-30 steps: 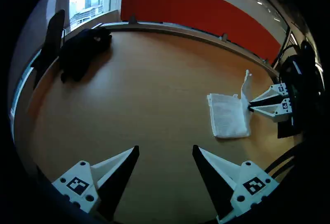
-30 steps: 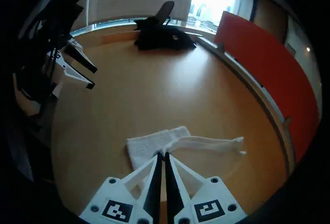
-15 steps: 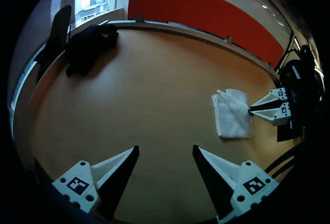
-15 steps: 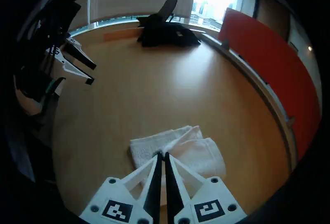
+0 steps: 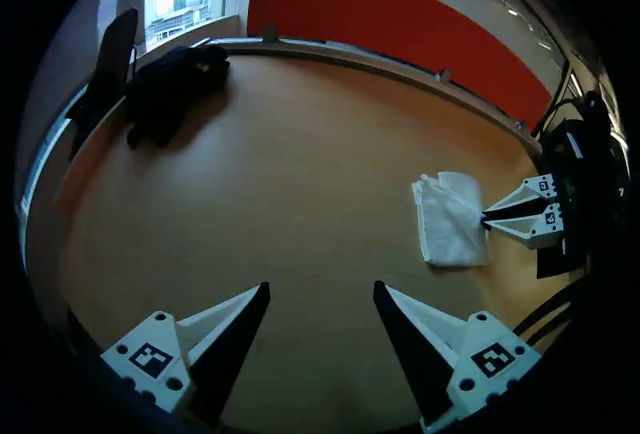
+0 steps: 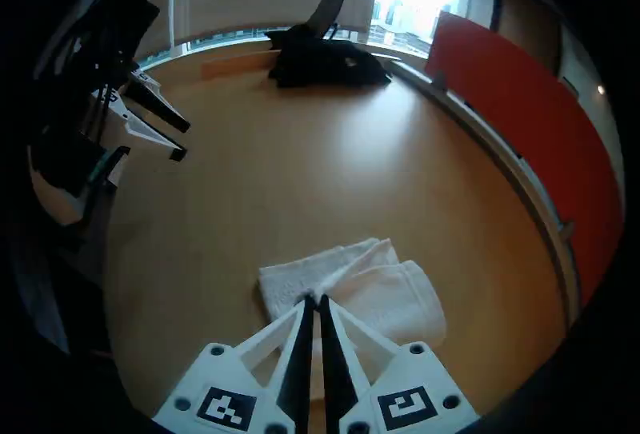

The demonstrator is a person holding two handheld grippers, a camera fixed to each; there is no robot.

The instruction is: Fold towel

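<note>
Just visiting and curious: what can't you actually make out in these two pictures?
- Dark heap at the far end of the table, both views: too dark and small to tell jacket from bag.
- Towel, right gripper view: lower layers hidden by the top fold.
- Right hand-held gripper: how much cloth it pinches, hidden by its own fingers.
</note>
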